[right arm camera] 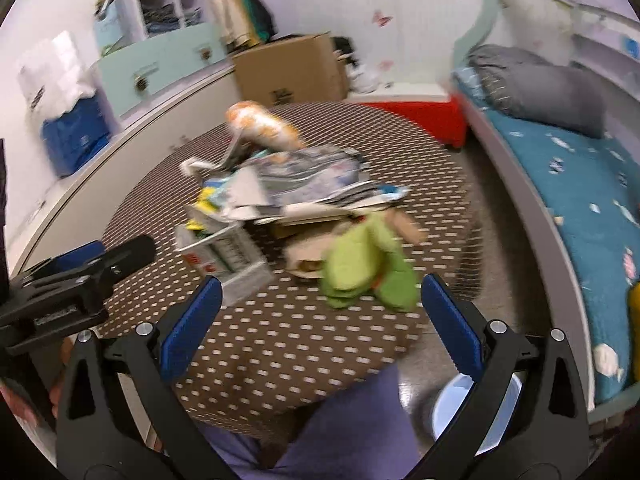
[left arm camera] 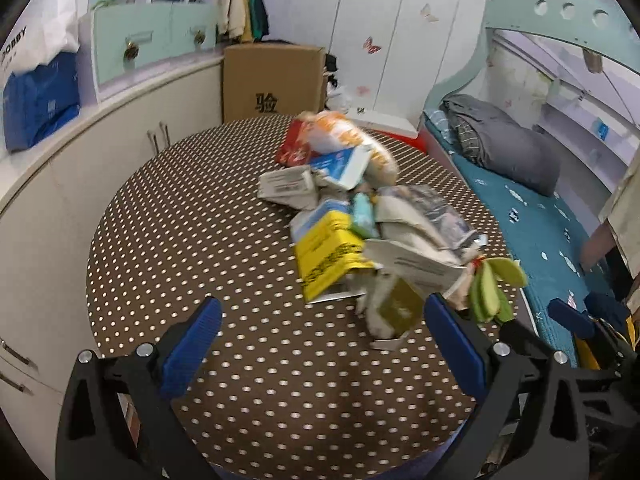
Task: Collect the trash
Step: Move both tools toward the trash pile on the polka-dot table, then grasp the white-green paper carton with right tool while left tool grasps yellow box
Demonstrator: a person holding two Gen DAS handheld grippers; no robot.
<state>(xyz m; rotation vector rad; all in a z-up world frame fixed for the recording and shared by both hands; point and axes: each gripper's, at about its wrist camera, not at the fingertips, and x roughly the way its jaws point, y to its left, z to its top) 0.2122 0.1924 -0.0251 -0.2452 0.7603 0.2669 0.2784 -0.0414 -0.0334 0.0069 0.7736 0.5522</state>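
Both claws are gaping wide, gripping nothing: the left claw (left arm camera: 322,332) and right claw (right arm camera: 320,312) are hovering over the dotted surface (left arm camera: 200,240), the trash pile (left arm camera: 360,216) sitting mid-frame.

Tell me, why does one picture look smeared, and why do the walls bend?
Right wrist view: motion blur smears the trash pile and green item. Left wrist view: sharper, the yellow packet only slightly soft. Both views: the fisheye lens bows the table edge and walls, with dark corners.
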